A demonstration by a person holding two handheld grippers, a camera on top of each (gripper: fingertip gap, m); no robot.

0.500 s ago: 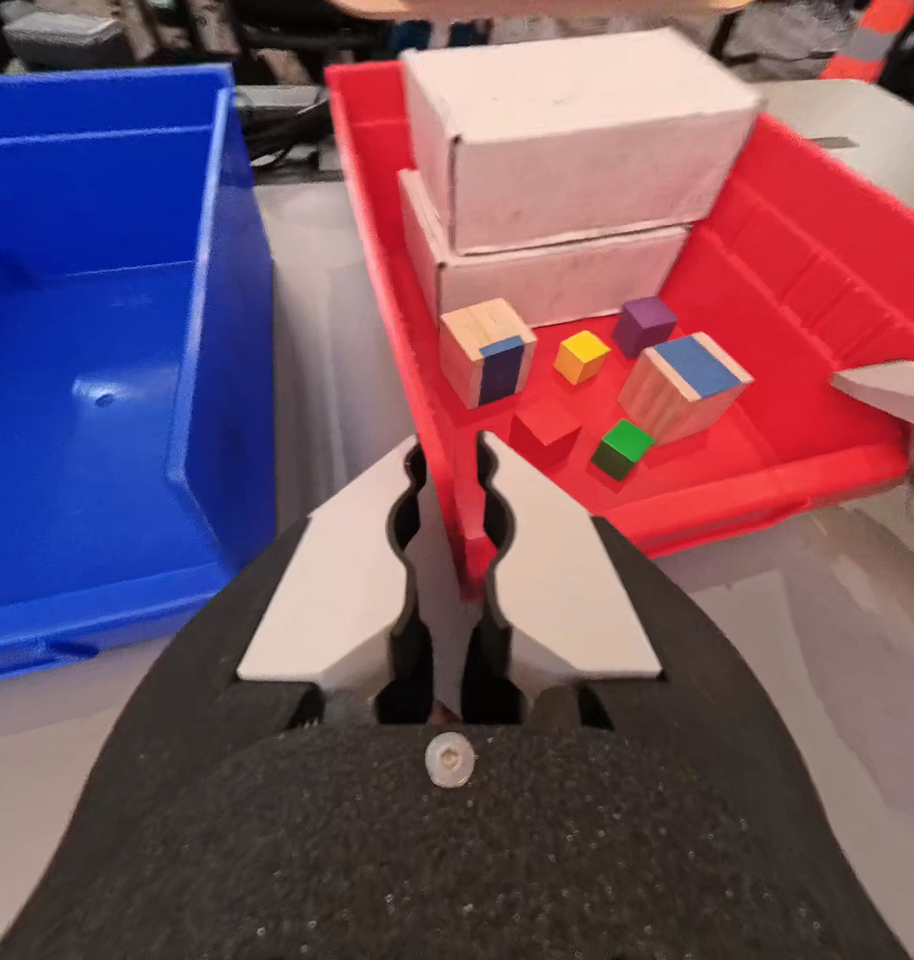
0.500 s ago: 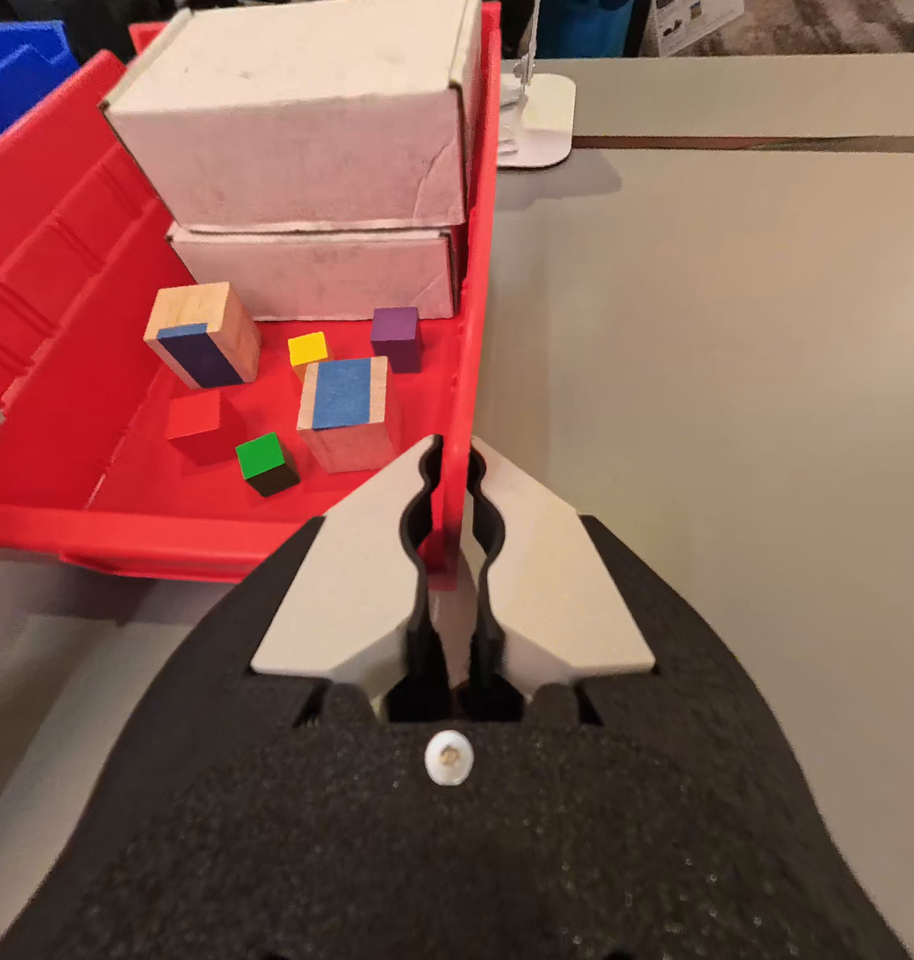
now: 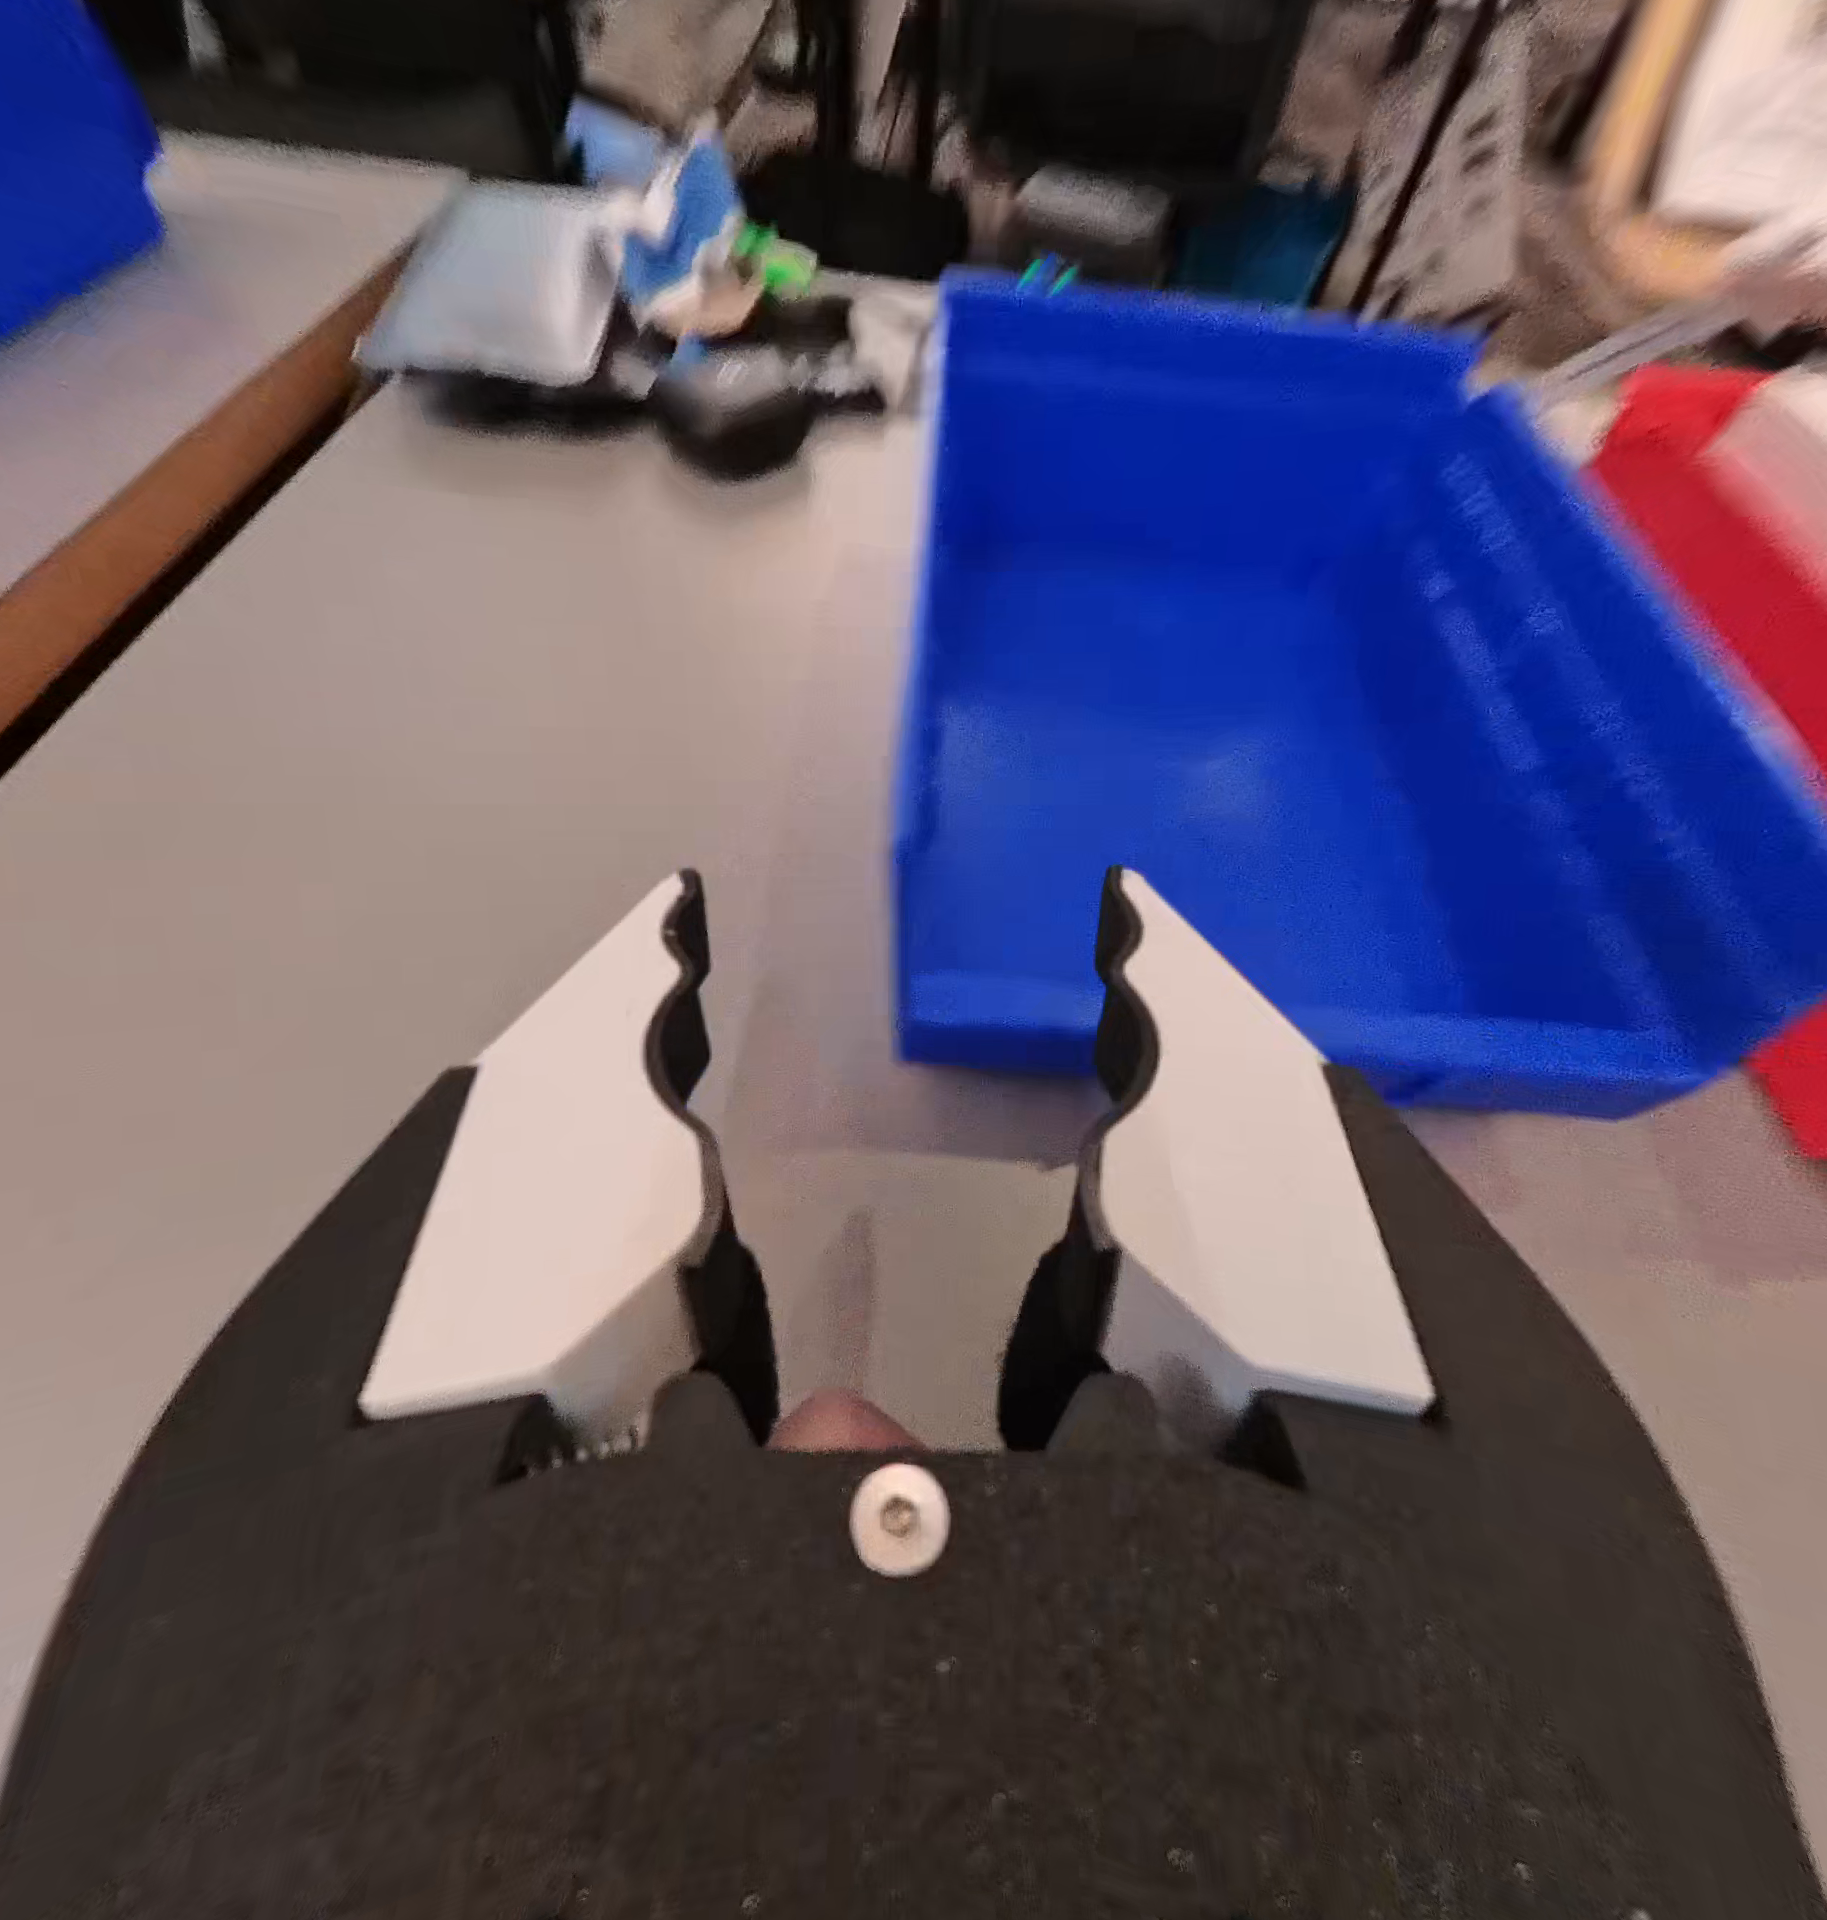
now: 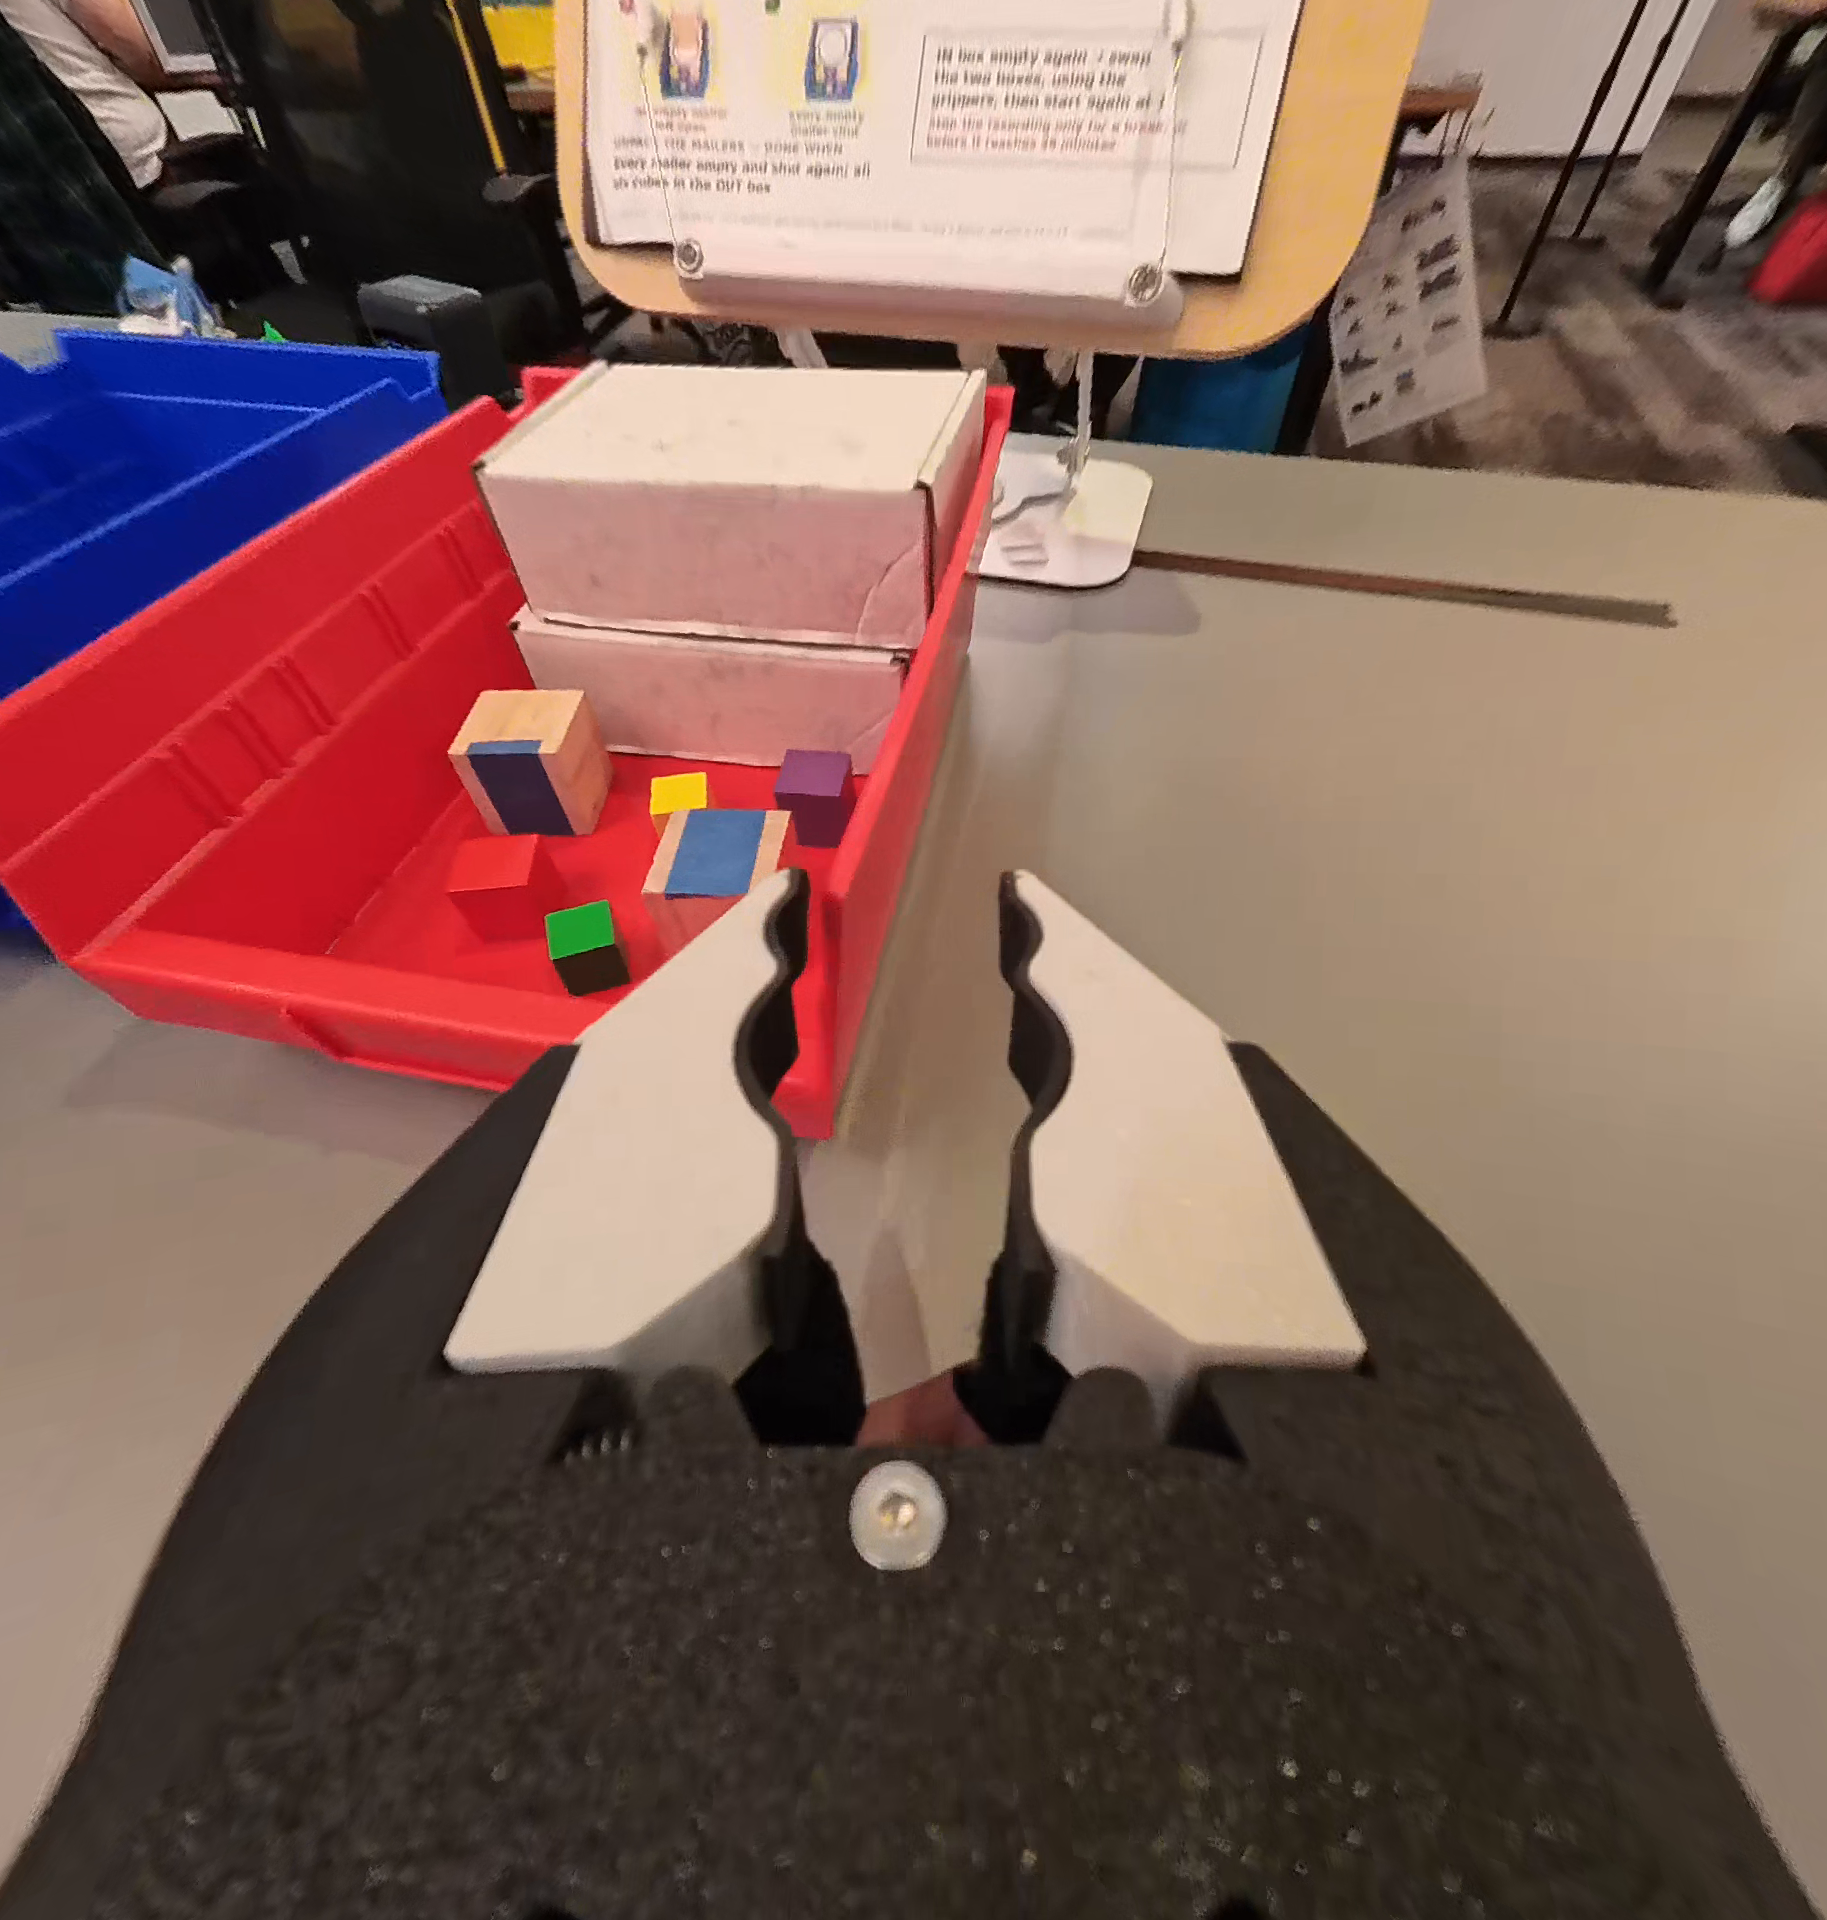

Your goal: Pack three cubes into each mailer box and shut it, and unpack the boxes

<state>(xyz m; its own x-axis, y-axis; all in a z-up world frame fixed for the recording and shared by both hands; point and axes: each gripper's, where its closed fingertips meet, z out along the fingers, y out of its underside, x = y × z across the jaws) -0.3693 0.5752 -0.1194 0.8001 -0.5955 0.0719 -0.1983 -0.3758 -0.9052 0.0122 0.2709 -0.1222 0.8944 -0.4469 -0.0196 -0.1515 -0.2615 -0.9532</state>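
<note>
In the right wrist view a red bin (image 4: pixel 265 665) holds two shut white mailer boxes (image 4: pixel 722 520), stacked at its back, and several cubes: two larger wooden ones with blue faces (image 4: pixel 535 764) (image 4: pixel 717 857), plus red (image 4: pixel 498 873), green (image 4: pixel 582 930), yellow (image 4: pixel 678 795) and purple (image 4: pixel 815 784) small ones. My right gripper (image 4: pixel 904 883) is open and empty, just off the bin's right front corner. My left gripper (image 3: pixel 898 878) is open and empty over the table, left of an empty blue bin (image 3: pixel 1304 665). The red bin's edge (image 3: pixel 1740 540) shows at the right there.
The blue bin also shows in the right wrist view (image 4: pixel 161 457), left of the red bin. A clipboard stand with a printed sheet (image 4: pixel 940 135) stands behind the red bin. Clutter (image 3: pixel 680 312) lies at the table's far end. The grey table (image 4: pixel 1408 831) spreads to the right.
Both grippers have let go of the red bin's side walls and opened. The left one has swung away to the left; the right one has pulled back and up.
</note>
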